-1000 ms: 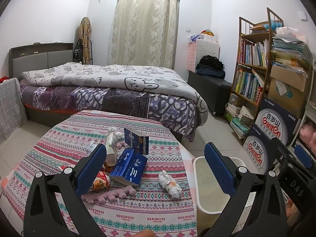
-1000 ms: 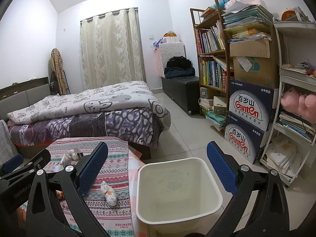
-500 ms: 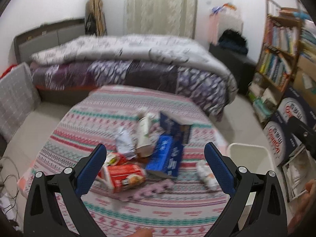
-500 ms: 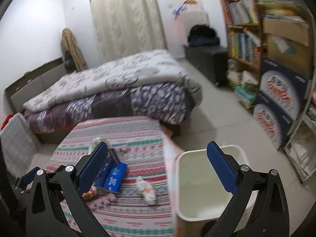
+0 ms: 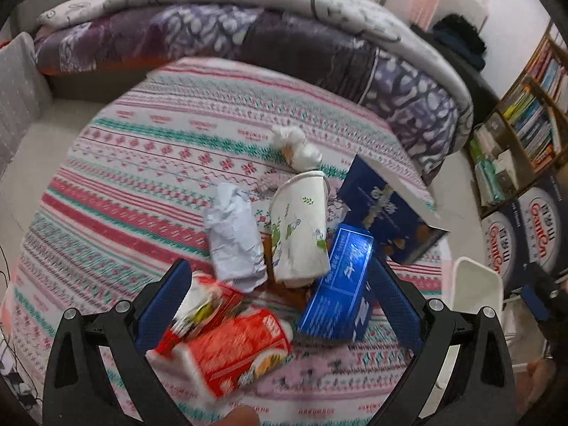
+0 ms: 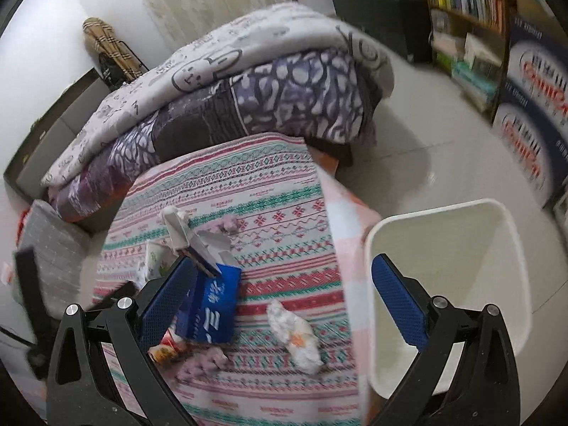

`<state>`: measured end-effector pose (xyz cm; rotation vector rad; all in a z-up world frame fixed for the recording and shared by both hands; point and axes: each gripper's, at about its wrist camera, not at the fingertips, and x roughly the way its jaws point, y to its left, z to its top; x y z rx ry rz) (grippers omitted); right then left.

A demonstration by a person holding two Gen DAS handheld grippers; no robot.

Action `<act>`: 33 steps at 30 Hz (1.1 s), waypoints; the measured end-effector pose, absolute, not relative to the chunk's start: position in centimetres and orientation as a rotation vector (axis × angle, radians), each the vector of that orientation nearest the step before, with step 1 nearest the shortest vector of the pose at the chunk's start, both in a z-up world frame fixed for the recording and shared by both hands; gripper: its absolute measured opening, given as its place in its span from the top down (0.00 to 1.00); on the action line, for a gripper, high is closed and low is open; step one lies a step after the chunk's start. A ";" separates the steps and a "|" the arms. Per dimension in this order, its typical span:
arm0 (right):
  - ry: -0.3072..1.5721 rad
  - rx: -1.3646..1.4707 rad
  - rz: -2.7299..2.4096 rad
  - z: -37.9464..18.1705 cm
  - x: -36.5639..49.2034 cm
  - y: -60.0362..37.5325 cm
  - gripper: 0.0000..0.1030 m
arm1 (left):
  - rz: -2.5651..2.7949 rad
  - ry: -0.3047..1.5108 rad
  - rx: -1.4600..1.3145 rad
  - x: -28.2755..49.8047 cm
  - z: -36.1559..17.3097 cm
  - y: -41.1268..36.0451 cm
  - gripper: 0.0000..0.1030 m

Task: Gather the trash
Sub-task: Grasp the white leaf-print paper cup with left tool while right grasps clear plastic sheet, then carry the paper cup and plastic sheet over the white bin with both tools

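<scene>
Trash lies on the table with the striped patterned cloth (image 5: 149, 163): a red carton (image 5: 234, 351), a crumpled white paper (image 5: 234, 238), a paper cup on its side (image 5: 300, 227), a blue box (image 5: 340, 287), an open dark blue box (image 5: 387, 213) and a tissue wad (image 5: 298, 149). My left gripper (image 5: 280, 305) is open just above the red carton and the blue box. My right gripper (image 6: 284, 301) is open above a crumpled tissue (image 6: 294, 333), with the blue box (image 6: 213, 301) by its left finger. An empty white bin (image 6: 447, 284) stands right of the table.
A bed with a grey and purple quilt (image 5: 284, 28) lies just behind the table. Bookshelves (image 6: 465, 10) and stacked water cartons (image 6: 532, 106) stand at the right, with tiled floor (image 6: 426, 135) between. A grey cushion (image 5: 17, 92) sits at the left.
Both grippers have tilted downward and moved closer to the table. The trash pile now sits between the left fingers, and the right view has swung left over the tissue and the bin.
</scene>
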<state>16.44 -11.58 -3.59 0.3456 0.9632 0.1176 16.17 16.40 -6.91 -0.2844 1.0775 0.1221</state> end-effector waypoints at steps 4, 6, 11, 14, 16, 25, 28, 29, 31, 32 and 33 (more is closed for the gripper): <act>0.956 0.324 0.134 -3.7 18.2 -10.3 0.07 | 0.103 1.107 -0.261 18.7 -8.3 14.8 0.08; 0.947 0.312 0.147 -3.6 19.0 -9.5 0.07 | 0.140 1.134 -0.230 20.0 -9.2 14.4 0.21; 0.944 0.249 0.191 -4.3 20.4 -7.4 0.07 | 0.153 1.230 -0.260 20.9 -11.5 15.2 0.69; 0.944 0.199 0.223 -5.0 21.1 -5.9 0.07 | 0.150 1.172 -0.253 20.1 -10.3 16.0 0.72; 0.946 0.177 0.254 -5.4 21.5 -4.8 0.07 | 0.144 1.117 -0.249 19.4 -8.8 16.5 0.72; 0.961 0.026 0.343 -7.8 21.9 1.6 0.16 | 0.163 0.987 -0.236 15.5 -4.8 19.7 0.72; 1.009 0.018 0.352 -8.7 22.4 2.7 0.82 | 0.178 0.982 -0.230 15.0 -4.7 20.4 0.72; 1.009 0.041 0.342 -8.8 22.5 2.6 0.83 | 0.185 0.977 -0.232 14.7 -4.6 20.7 0.72; 0.979 0.066 0.341 -8.3 22.2 2.5 0.86 | 0.197 0.961 -0.243 14.4 -4.3 21.3 0.72; 0.963 0.070 0.341 -7.8 22.0 2.5 0.87 | 0.205 0.947 -0.252 14.1 -4.0 21.6 0.72; 0.943 0.077 0.342 -7.3 21.7 2.5 0.87 | 0.210 0.932 -0.259 13.8 -3.7 21.8 0.72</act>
